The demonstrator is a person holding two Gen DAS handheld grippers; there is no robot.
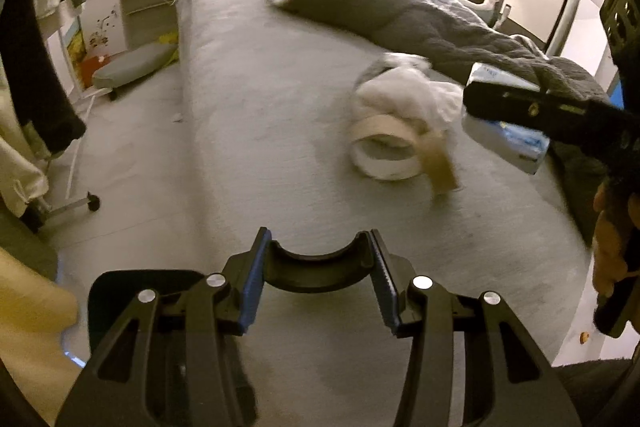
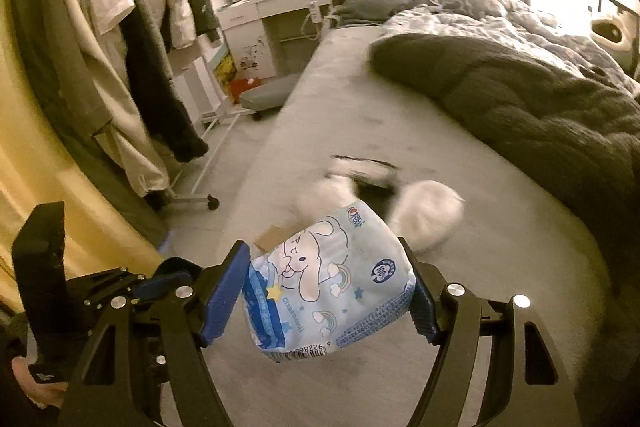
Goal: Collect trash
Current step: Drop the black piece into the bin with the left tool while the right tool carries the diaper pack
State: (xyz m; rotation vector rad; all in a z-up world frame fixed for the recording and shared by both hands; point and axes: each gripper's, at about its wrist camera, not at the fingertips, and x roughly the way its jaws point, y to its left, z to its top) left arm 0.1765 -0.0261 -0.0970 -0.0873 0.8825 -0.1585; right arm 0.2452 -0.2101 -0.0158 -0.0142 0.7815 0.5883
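Gripping a blue tissue pack (image 2: 332, 283) in my right claw (image 2: 330, 289) above the bed (image 2: 500, 267); only my left view shows the black ring (image 1: 316, 269) clamped in my left claw (image 1: 318, 291), and a tape roll (image 1: 384, 151).

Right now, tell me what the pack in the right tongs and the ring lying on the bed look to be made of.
Tissue pack: thin glossy plastic film, judging by its sheen, creases and printed cartoon. It looks soft, dented where the right tongs pinch it.
Tape roll: looks like a matte, off-white paper tape ring, with a brown strip, perhaps cardboard or backing, hanging off it. Blur leaves that open.
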